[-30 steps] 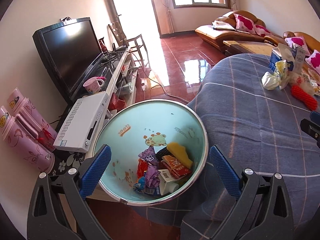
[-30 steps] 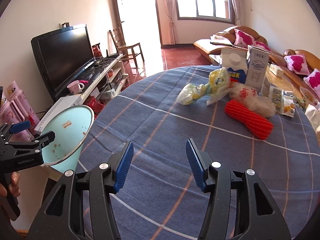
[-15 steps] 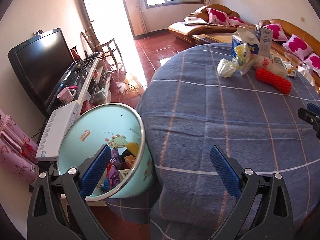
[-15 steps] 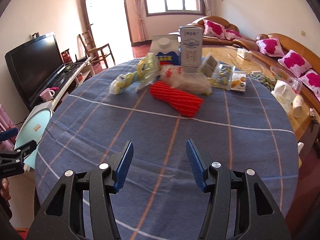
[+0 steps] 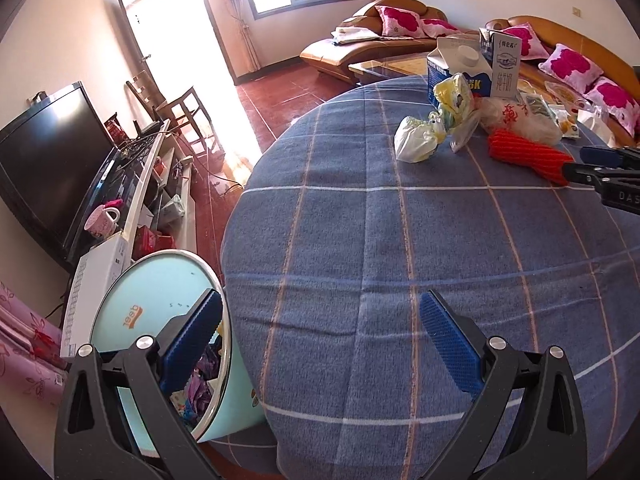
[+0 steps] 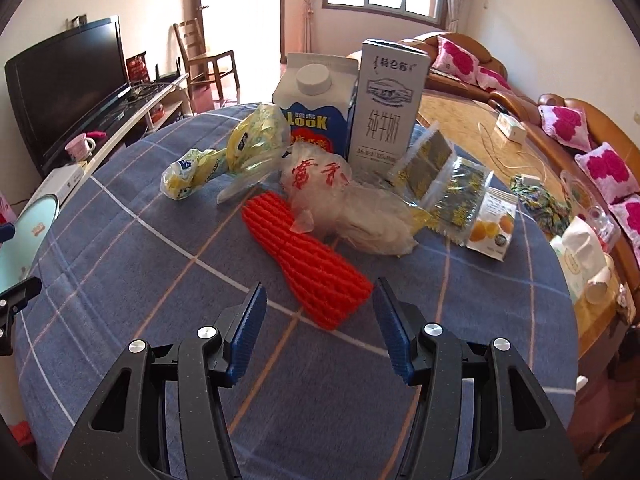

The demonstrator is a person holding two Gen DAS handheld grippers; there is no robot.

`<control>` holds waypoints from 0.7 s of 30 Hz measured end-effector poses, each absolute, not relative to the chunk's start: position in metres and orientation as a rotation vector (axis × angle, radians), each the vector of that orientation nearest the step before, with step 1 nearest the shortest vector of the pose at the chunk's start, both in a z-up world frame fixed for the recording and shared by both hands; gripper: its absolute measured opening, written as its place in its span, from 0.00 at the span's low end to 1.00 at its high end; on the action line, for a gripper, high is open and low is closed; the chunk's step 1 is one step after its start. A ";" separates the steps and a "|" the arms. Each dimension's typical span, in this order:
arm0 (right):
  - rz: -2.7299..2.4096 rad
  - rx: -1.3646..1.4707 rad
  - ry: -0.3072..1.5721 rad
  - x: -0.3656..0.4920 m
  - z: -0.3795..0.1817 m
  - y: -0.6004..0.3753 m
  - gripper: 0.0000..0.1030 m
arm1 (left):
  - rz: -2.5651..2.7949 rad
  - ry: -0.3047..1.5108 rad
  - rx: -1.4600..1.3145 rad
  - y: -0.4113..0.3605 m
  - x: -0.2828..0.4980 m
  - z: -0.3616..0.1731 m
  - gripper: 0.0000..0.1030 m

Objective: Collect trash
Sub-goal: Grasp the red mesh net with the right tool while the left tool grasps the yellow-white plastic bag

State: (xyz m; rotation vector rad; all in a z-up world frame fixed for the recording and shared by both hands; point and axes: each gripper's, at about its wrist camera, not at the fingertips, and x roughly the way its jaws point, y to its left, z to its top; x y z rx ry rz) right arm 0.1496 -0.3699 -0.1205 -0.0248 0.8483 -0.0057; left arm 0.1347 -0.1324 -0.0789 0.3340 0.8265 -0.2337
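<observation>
A pile of trash lies on the blue checked tablecloth (image 6: 120,264): an orange foam net sleeve (image 6: 308,260), a clear plastic bag with red print (image 6: 340,196), a yellow-white crumpled bag (image 6: 224,156), a blue milk carton (image 6: 314,108) and a grey milk box (image 6: 386,108). My right gripper (image 6: 320,300) is open just in front of the foam sleeve's near end. My left gripper (image 5: 320,320) is open over the table's near edge. Beside it stands a light-blue trash bin (image 5: 160,316) with wrappers inside. From the left wrist camera the foam sleeve (image 5: 528,154) shows at far right.
Snack packets (image 6: 452,184) and a paper cup (image 6: 600,284) lie at the table's right. A TV (image 5: 44,168) on a white stand, a pink mug (image 5: 102,220) and a white box (image 5: 96,284) are left of the bin. A wooden chair (image 5: 180,108) and sofa (image 5: 400,32) stand behind.
My left gripper swung away from the bin toward the table top. My right gripper moved forward across the cloth up to the foam sleeve. Both stayed open.
</observation>
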 end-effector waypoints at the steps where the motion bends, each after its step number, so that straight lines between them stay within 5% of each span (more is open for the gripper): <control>1: 0.003 -0.032 0.858 0.157 -0.123 -0.369 0.54 | -0.243 0.824 0.335 -0.136 0.139 -0.078 0.94; 6: 0.025 -0.046 0.896 0.178 -0.139 -0.369 0.50 | -0.297 0.808 0.326 -0.150 0.164 -0.072 0.94; 11: 0.079 -0.040 0.892 0.171 -0.140 -0.369 0.20 | -0.342 0.804 0.320 -0.169 0.193 -0.070 0.94; 21: -0.012 0.034 0.888 0.118 -0.127 -0.405 0.17 | -0.442 0.772 0.370 -0.236 0.246 -0.078 0.93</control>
